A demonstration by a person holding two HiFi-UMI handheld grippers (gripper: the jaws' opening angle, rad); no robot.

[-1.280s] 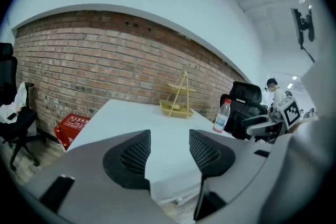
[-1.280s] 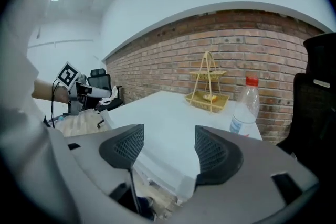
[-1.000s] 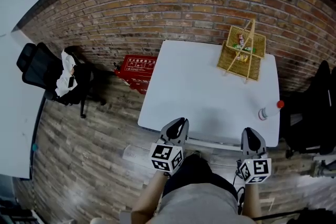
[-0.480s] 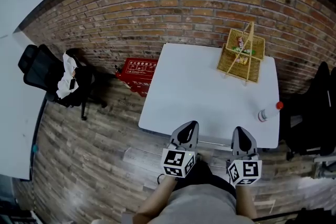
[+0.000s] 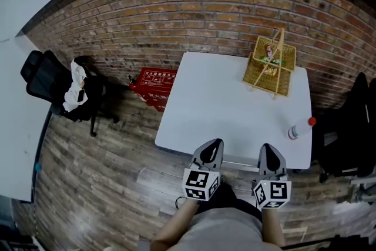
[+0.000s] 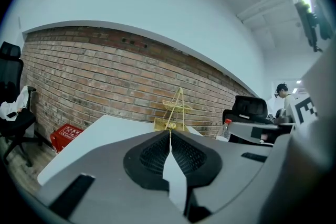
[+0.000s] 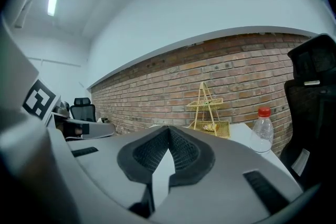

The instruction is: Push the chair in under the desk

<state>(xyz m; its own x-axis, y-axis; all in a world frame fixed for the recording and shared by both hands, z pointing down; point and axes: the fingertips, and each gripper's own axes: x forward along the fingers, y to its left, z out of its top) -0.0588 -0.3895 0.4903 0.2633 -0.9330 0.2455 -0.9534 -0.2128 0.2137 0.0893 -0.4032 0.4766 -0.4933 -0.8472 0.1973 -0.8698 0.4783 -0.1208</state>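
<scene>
A white desk stands against the brick wall. Both grippers hover side by side at its near edge, pointing at the wall. My left gripper is shut with nothing between its pads, as the left gripper view shows. My right gripper is shut and empty too, its pads meeting in the right gripper view. A dark shape lies between my forearms, just short of the desk edge. I cannot tell whether it is the chair's back. Neither gripper holds anything.
A yellow wire basket rack stands at the desk's far right corner, a red-capped bottle near its right edge. A black office chair with clothes and a red crate are at the left. Another black chair stands right of the desk.
Both grippers have come closer together at the desk's near edge, the left moving right and the right moving left. Over the last half second they have kept still.
</scene>
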